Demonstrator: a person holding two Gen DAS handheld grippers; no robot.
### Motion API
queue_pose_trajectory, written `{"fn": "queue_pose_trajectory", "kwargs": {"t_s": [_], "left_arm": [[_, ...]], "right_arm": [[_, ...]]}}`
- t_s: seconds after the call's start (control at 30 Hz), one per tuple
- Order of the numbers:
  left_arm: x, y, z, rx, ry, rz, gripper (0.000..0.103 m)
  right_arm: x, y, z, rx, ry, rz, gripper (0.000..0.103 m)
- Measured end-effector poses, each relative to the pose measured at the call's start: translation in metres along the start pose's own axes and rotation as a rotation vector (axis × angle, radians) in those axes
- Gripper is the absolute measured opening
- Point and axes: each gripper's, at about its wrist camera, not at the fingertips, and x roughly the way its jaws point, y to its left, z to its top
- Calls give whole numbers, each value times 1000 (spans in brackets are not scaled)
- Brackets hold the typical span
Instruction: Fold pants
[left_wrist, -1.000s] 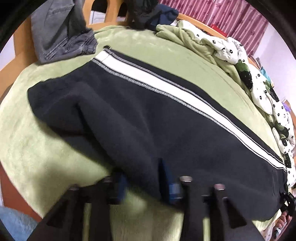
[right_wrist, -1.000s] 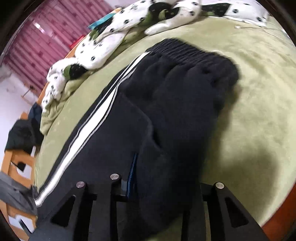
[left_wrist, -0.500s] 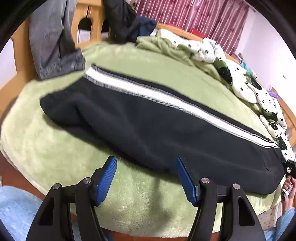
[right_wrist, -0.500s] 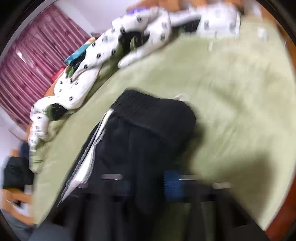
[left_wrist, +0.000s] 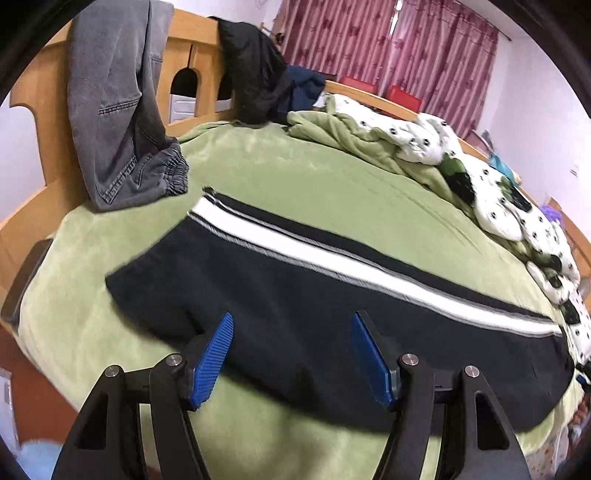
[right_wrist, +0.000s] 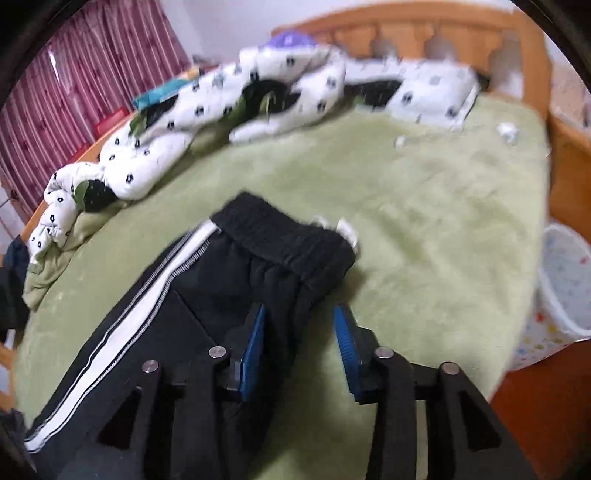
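Green bed (left_wrist: 332, 192) carries dark pants (left_wrist: 295, 295) with white side stripe, laid lengthwise near front edge, waistband at right end. Left tongs (left_wrist: 291, 350) released, nothing between. Right tongs (right_wrist: 301, 341) just opening, released, above fabric near waistband (right_wrist: 284, 240).

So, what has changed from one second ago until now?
Both grippers let go of the black pants and rose. The left gripper now stands open above them; the right gripper has just been opening, fabric between its pads, not pinched. The pants stay folded lengthwise on the green blanket.
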Motion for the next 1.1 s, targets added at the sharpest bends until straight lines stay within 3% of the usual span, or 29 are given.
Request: {"fn": "queue_pose_trajectory", "kwargs": {"t_s": [0.1, 0.2, 0.3, 0.4, 0.47, 0.5, 0.6, 0.7, 0.83, 0.9, 0.93, 0.97, 1.03, 1.1], "left_arm": [[26, 6, 28, -1, 20, 4, 64], [46, 25, 43, -84, 41, -9, 64], [55, 51, 25, -180, 116, -47, 64], [55, 74, -6, -196, 170, 63, 64], [50, 95, -25, -234, 183, 90, 64], [45, 105, -32, -264, 188, 83, 64], [32, 122, -47, -314, 163, -27, 64], [40, 128, -53, -342, 181, -120, 69], [61, 139, -43, -447, 129, -135, 70], [70, 142, -32, -479, 105, -112, 64], [72, 142, -26, -468, 83, -84, 31], [73, 142, -20, -443, 68, -56, 16], [55, 141, -10, -414, -18, -100, 16], [47, 133, -8, -347, -37, -60, 17]], "right_arm": [[-12, 42, -2, -106, -46, -15, 40], [-20, 102, -16, -260, -68, -5, 40], [-19, 151, -29, -368, -77, 38, 42], [-19, 202, -52, -456, -53, 113, 45], [-16, 225, -66, -490, -24, 152, 45], [-15, 237, -73, -511, -11, 168, 45], [-15, 268, -93, -571, 14, 197, 45], [-17, 288, -105, -597, 25, 227, 45], [-17, 302, -112, -588, 49, 252, 45], [-16, 304, -114, -565, 63, 261, 45], [-15, 304, -113, -555, 67, 262, 45], [-15, 304, -113, -541, 70, 260, 45], [-15, 301, -109, -517, 70, 265, 45], [-14, 297, -105, -495, 62, 261, 45]]}}
